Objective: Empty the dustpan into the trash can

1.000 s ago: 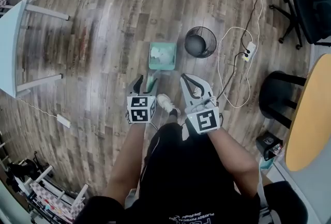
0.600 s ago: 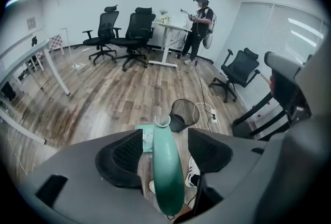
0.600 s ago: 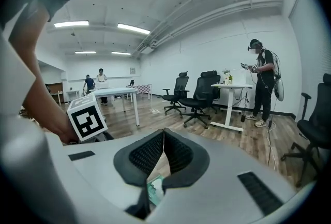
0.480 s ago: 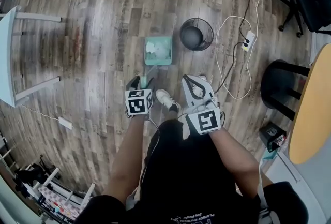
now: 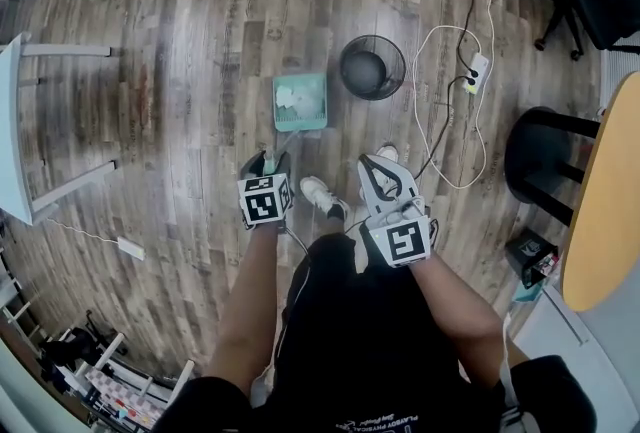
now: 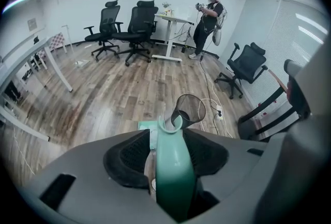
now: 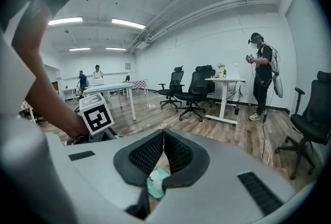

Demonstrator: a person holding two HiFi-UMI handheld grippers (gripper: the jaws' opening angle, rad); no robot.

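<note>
A teal dustpan (image 5: 310,111) with white paper scraps in it lies on the wood floor, and its long handle (image 6: 173,166) rises toward me. My left gripper (image 5: 270,161) (image 6: 168,132) points steeply down with that handle between its jaws. The jaws have just been closing. A sliver of floor still shows between the left pad and the handle. The black mesh trash can (image 5: 372,68) (image 6: 189,110) stands just right of the dustpan. My right gripper (image 5: 373,161) (image 7: 163,134) hangs beside my right leg, shut on nothing. The dustpan (image 7: 155,184) shows below its pads.
A white cable and power strip (image 5: 472,79) lie right of the can. A black stool (image 5: 545,161) and a round wooden table (image 5: 605,211) stand at the right, a white desk (image 5: 12,121) at the left. My shoe (image 5: 320,193) is between the grippers. Another person (image 6: 209,13) stands far off.
Both grippers have sunk toward the floor. The left one has come down over the top of the dustpan handle. The dustpan and can have not moved on the floor.
</note>
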